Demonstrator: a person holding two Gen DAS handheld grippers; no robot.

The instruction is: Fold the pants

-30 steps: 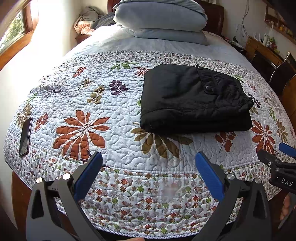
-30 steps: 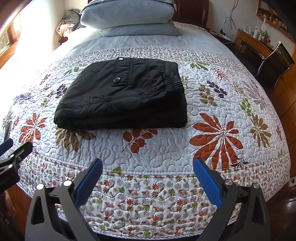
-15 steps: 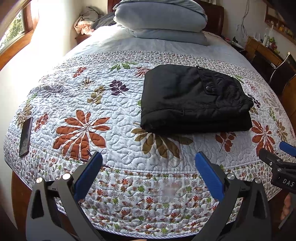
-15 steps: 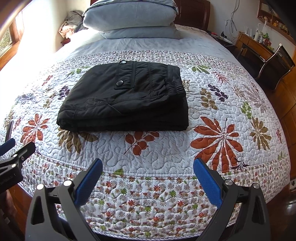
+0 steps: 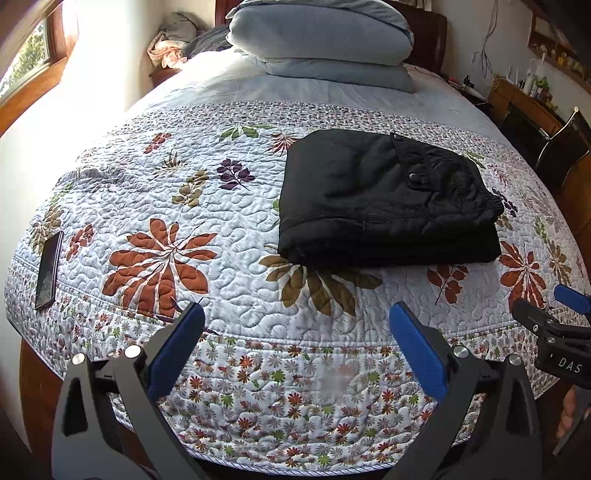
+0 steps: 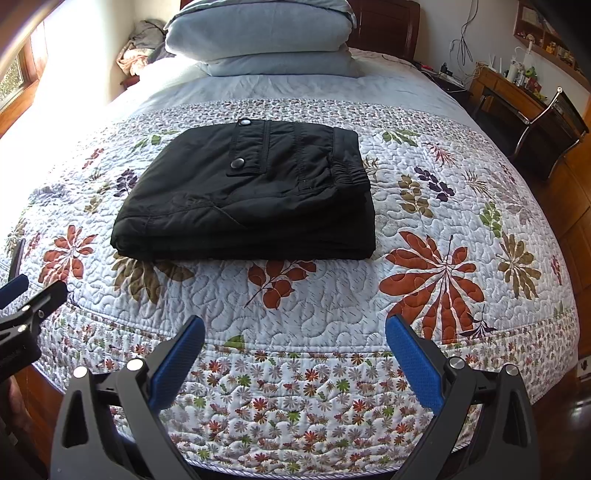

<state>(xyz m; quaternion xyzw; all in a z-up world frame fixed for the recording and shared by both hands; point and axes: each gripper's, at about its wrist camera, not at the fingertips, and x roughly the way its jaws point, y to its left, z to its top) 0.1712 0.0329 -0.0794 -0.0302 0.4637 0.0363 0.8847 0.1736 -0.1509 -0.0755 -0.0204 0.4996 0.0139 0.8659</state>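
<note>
I see the black pants [image 6: 251, 195] folded, lying mid-bed on the floral quilt [image 6: 332, 295]; pillows [image 6: 266, 40] stacked at far end, phone [image 5: 49, 269] near left edge, desk [image 6: 517, 92] far right. Left gripper [image 5: 295, 332] & right gripper [image 6: 295, 343] both spread apart w/ nothing held, hanging over the near edge.

A wide bed fills the room, spread with a pale quilted bedspread [image 5: 229, 236] printed in rust, olive and purple leaves, its hanging edge busy with small flowers. Two grey-blue pillows [image 6: 266, 40] sit stacked at the head against a dark wooden headboard [image 6: 384, 26]. A black phone [image 5: 49, 269] lies flat near the left edge of the quilt. Crumpled clothes [image 5: 171, 44] are heaped in the far left corner (what lies beneath them is hard to make out). Along the right wall stands a wooden table [image 6: 517, 92] crowded with bottles, a metal-framed chair [image 6: 546, 125] beside it. A window [image 5: 26, 62] glows at left.
</note>
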